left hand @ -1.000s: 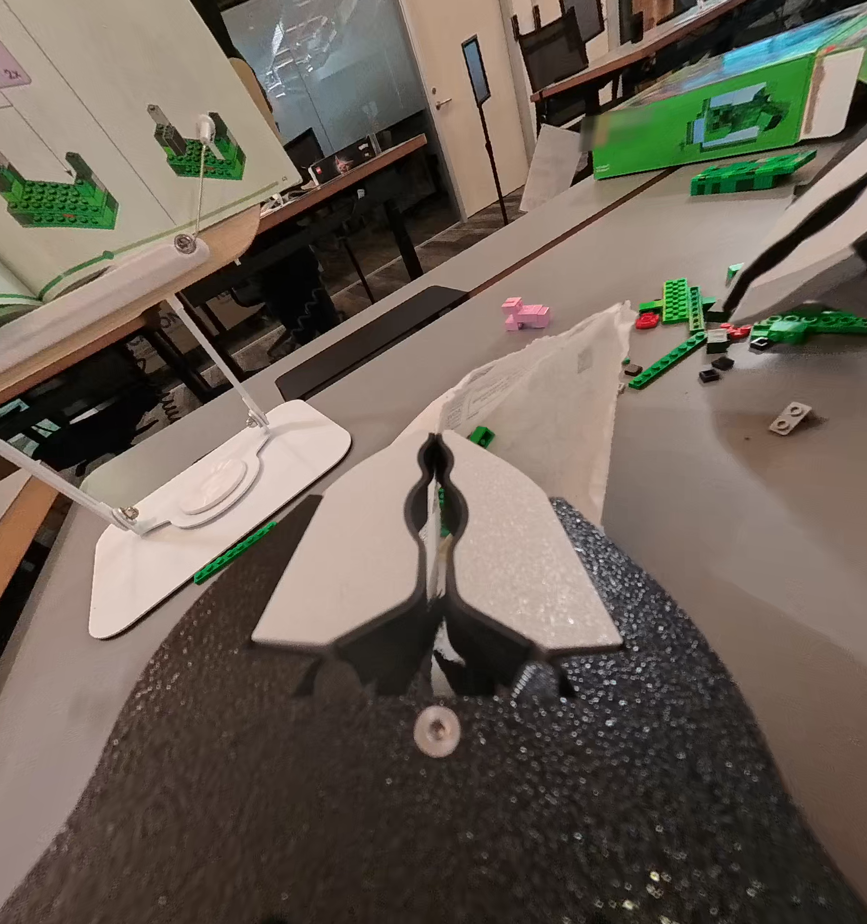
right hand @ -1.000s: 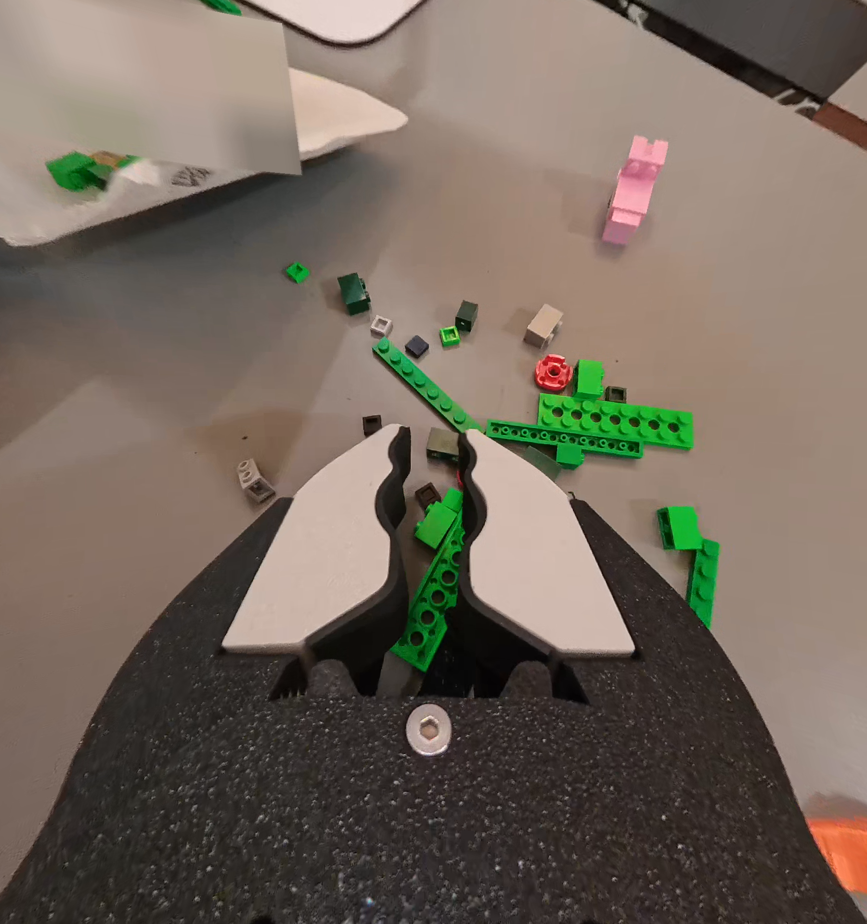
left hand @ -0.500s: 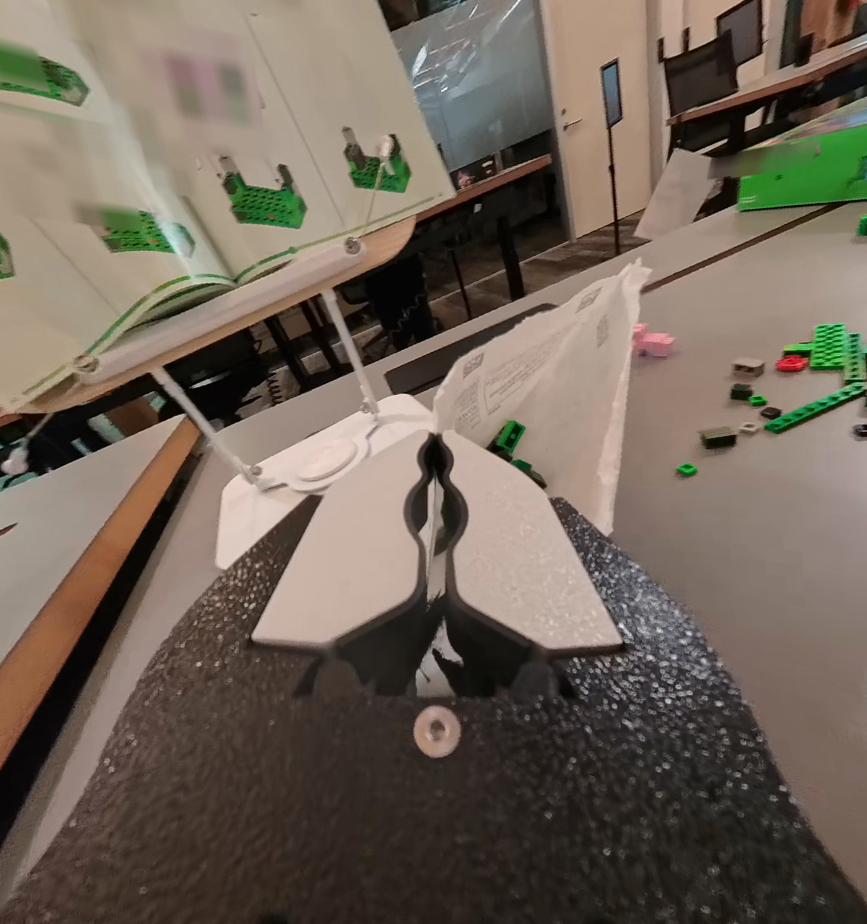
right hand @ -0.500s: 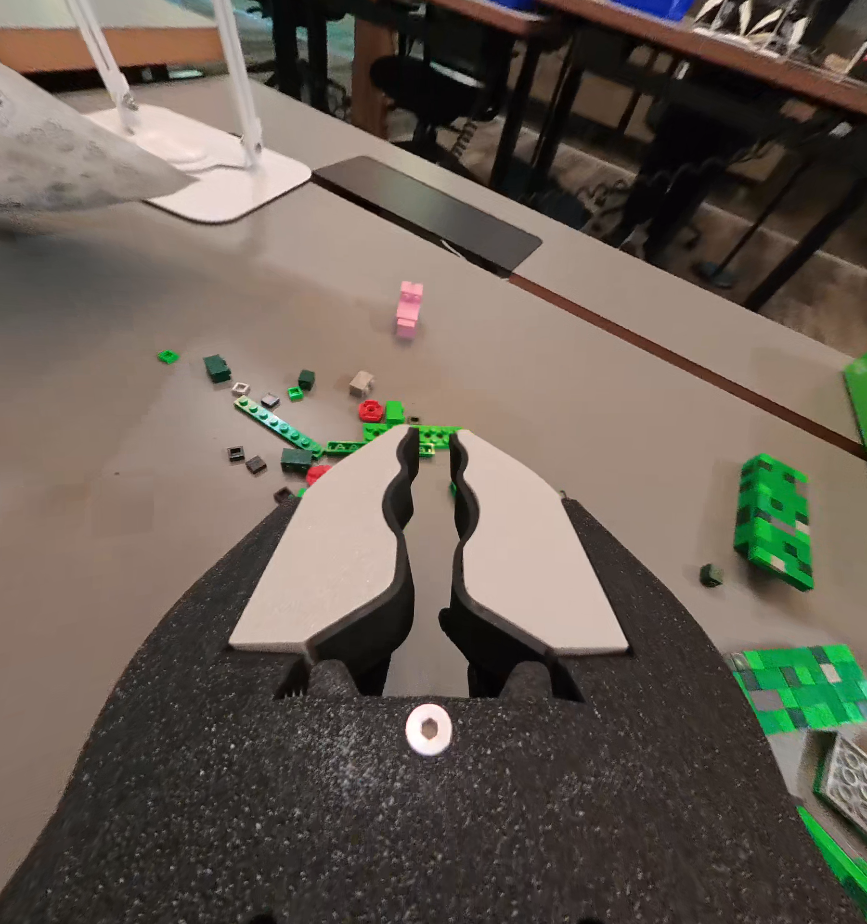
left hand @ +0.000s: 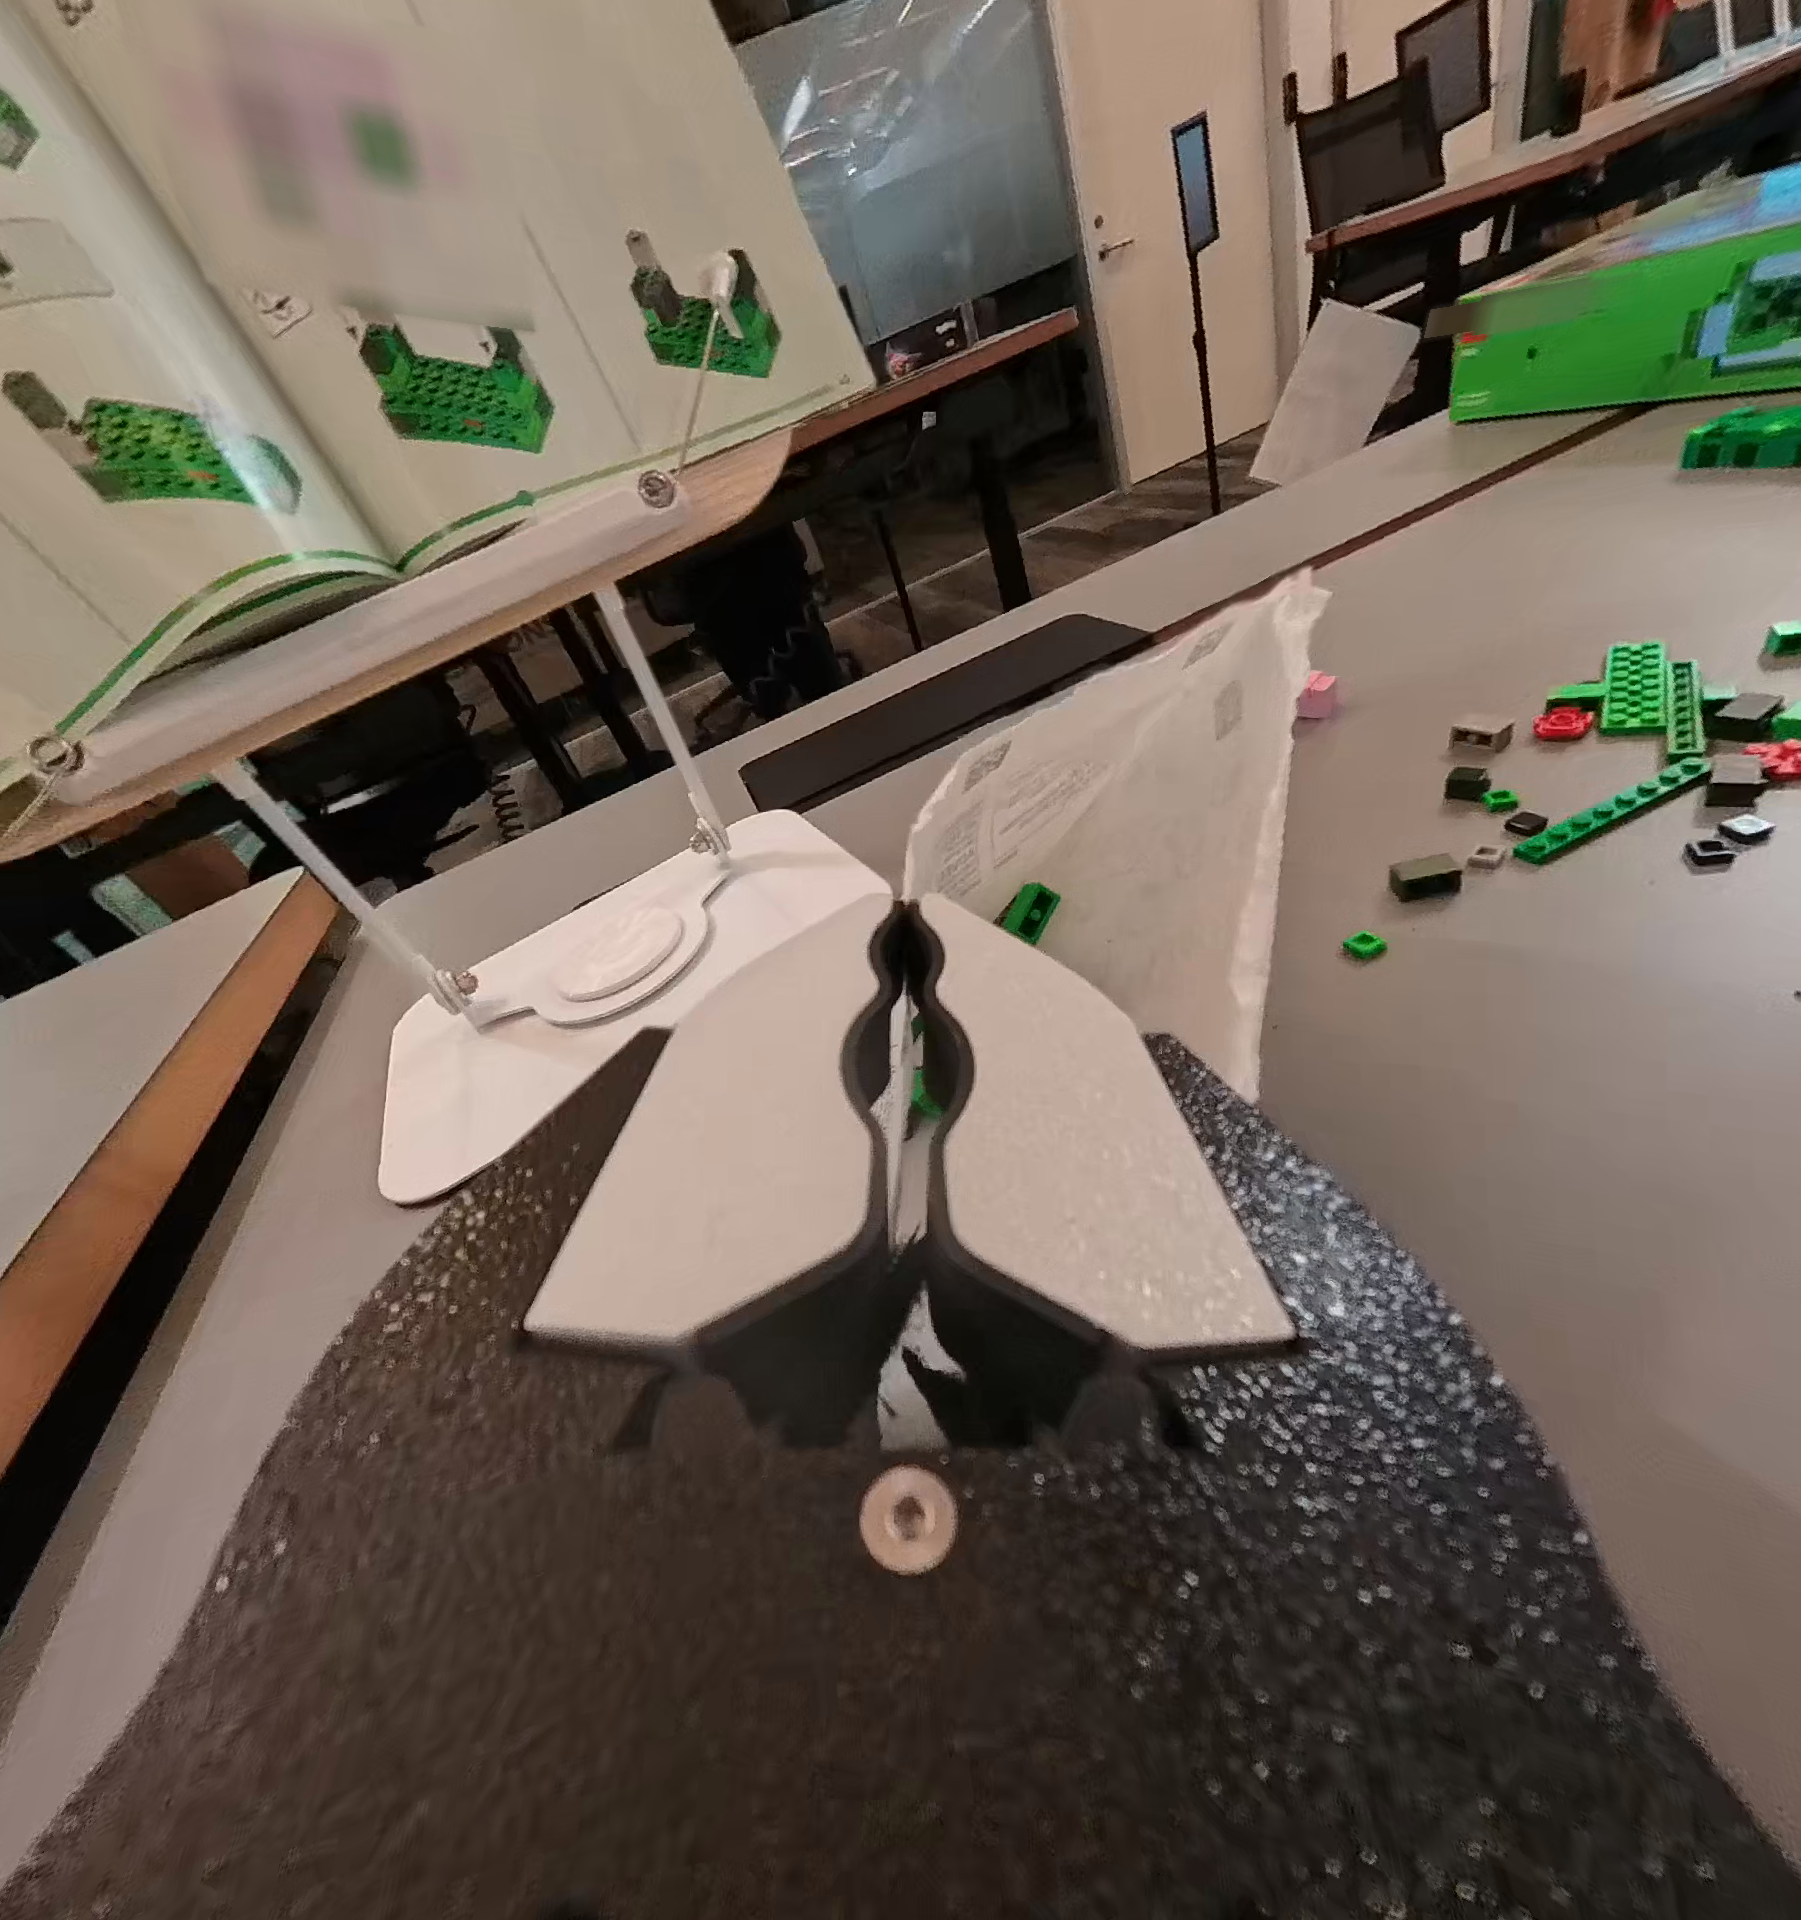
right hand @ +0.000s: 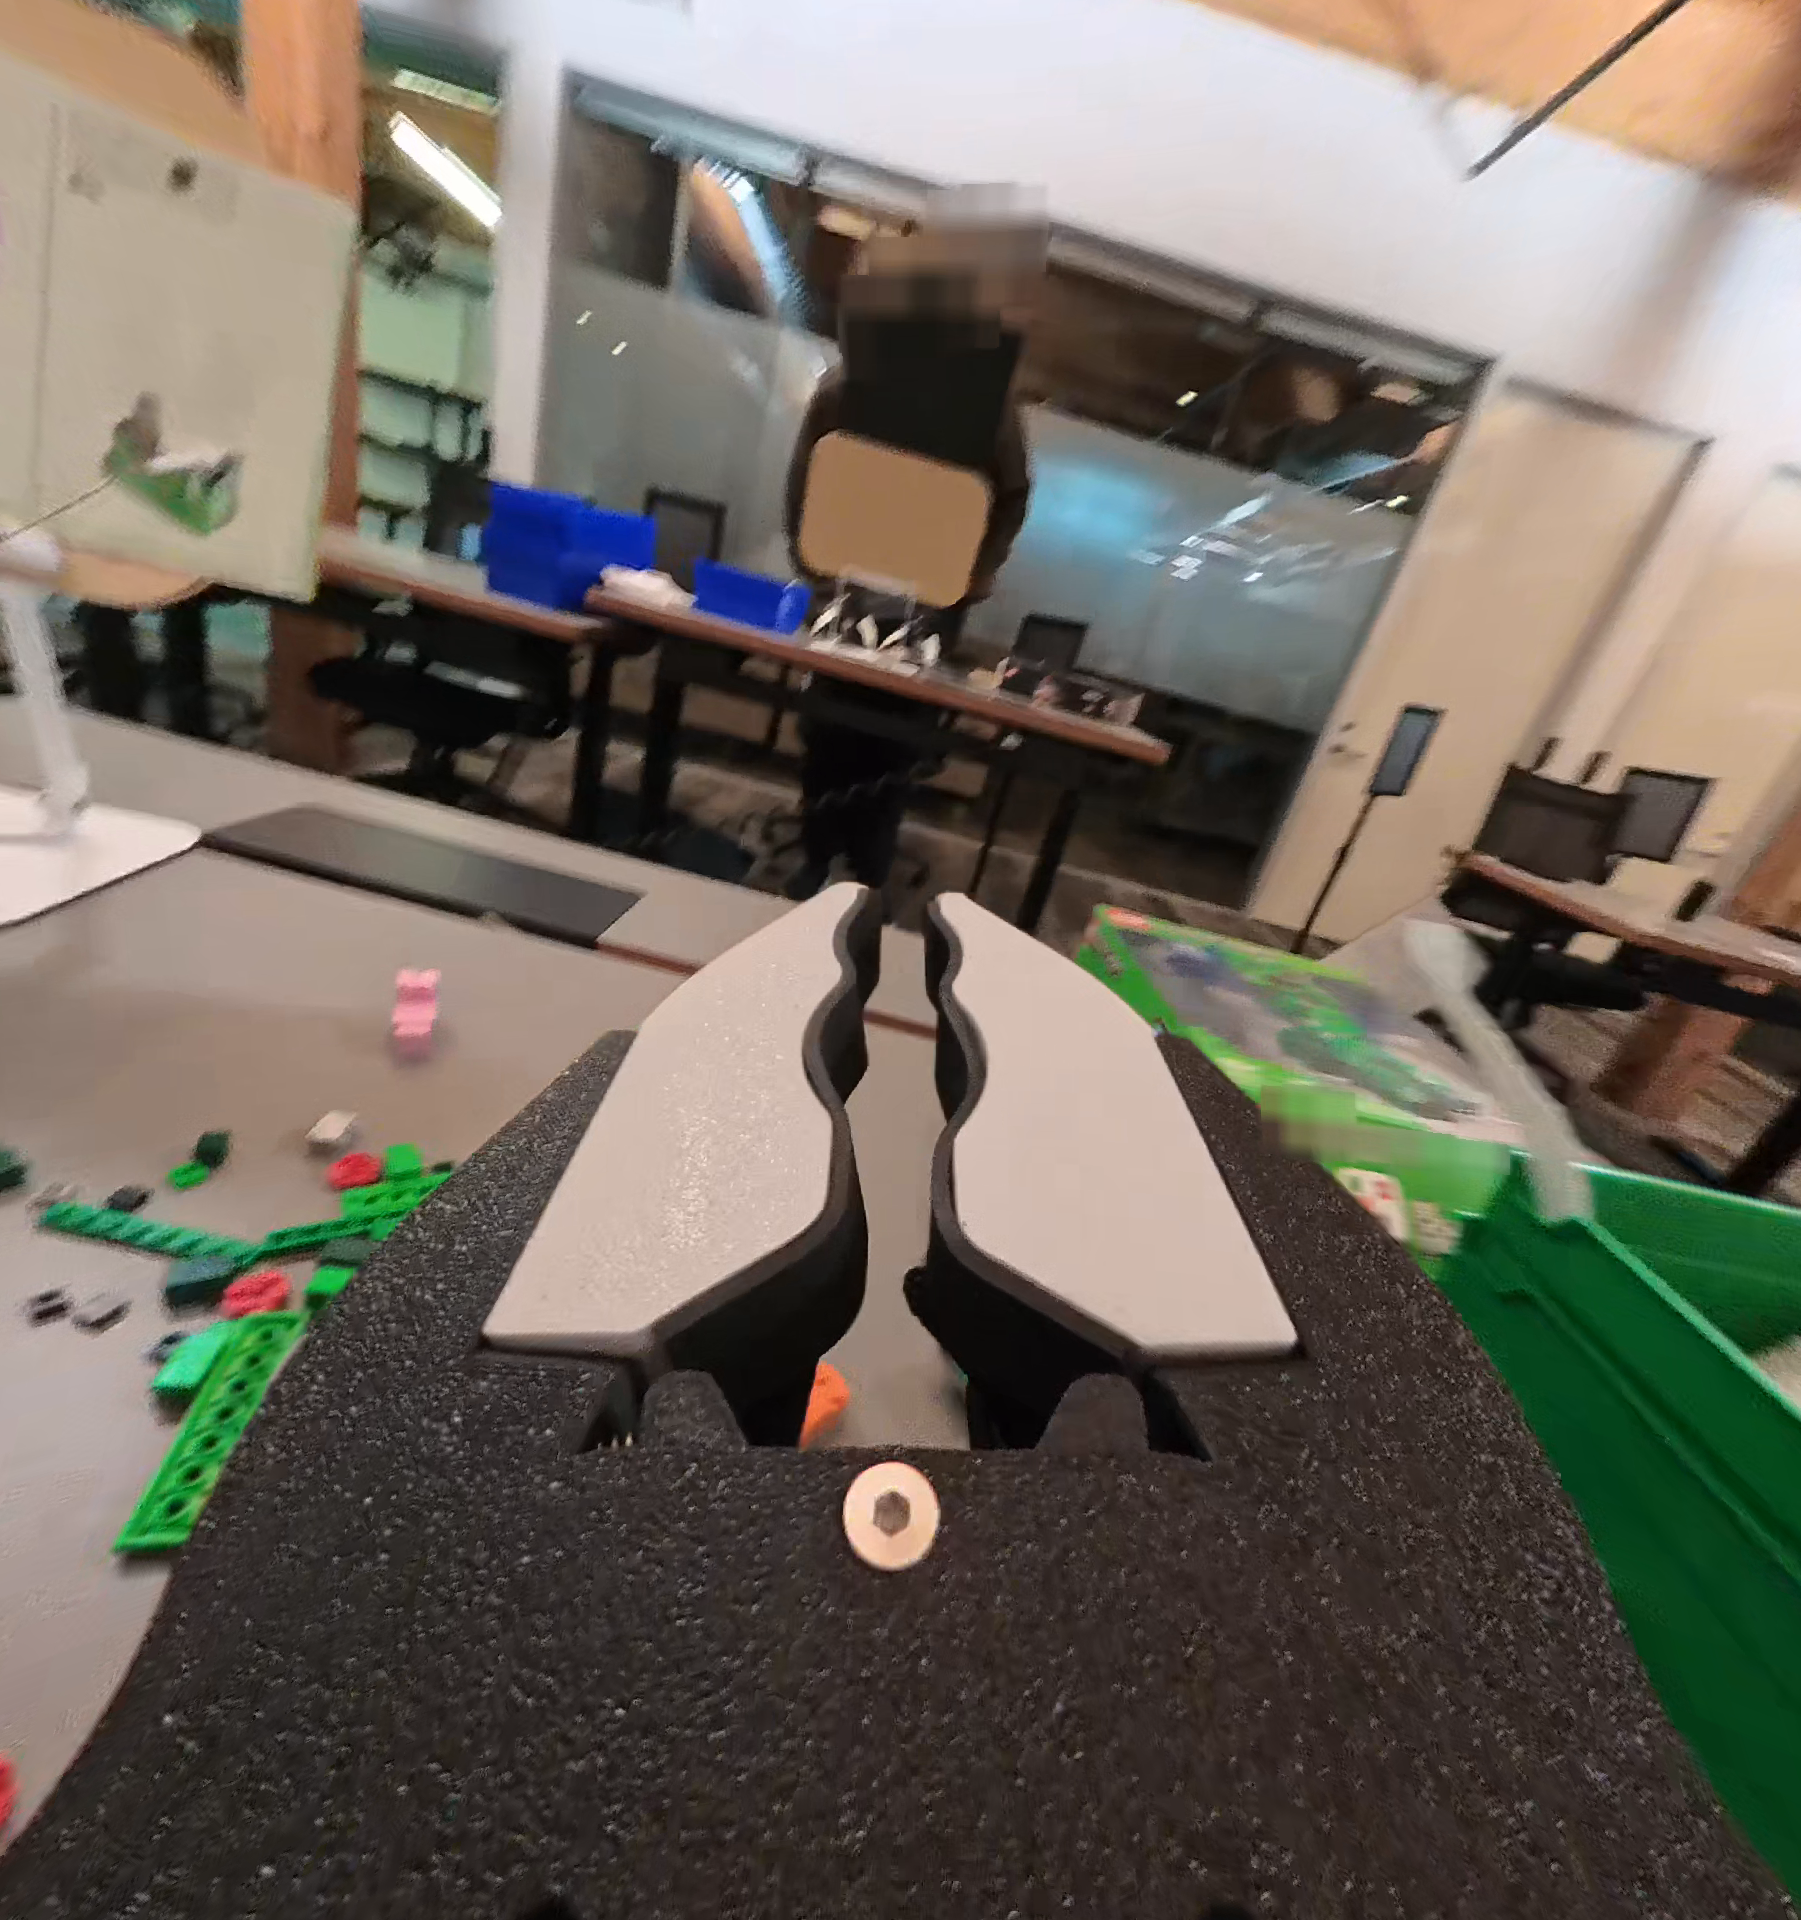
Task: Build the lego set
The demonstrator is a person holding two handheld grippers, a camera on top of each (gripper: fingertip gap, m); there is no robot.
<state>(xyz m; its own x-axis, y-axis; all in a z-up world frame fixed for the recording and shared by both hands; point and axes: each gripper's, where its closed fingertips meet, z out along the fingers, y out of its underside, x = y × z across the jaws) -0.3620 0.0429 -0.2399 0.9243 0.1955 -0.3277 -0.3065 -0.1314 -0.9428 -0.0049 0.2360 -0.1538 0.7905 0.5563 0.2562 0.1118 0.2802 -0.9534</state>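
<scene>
On the grey worktop, your left claw pinches the white bag upright beside the bookstand; only the right view shows your right claw slightly parted, empty.

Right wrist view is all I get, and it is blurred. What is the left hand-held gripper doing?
Observer: The left hand-held gripper is shut on a white paper bag and holds it upright over the table.
Operator: Anything in the bag?
Observer: A green brick shows against the bag just past the fingertips. I cannot tell whether there are more.
Operator: I see the green box. Is anything built near it?
Observer: Yes, a flat green built section lies on the table in front of the box.
</scene>
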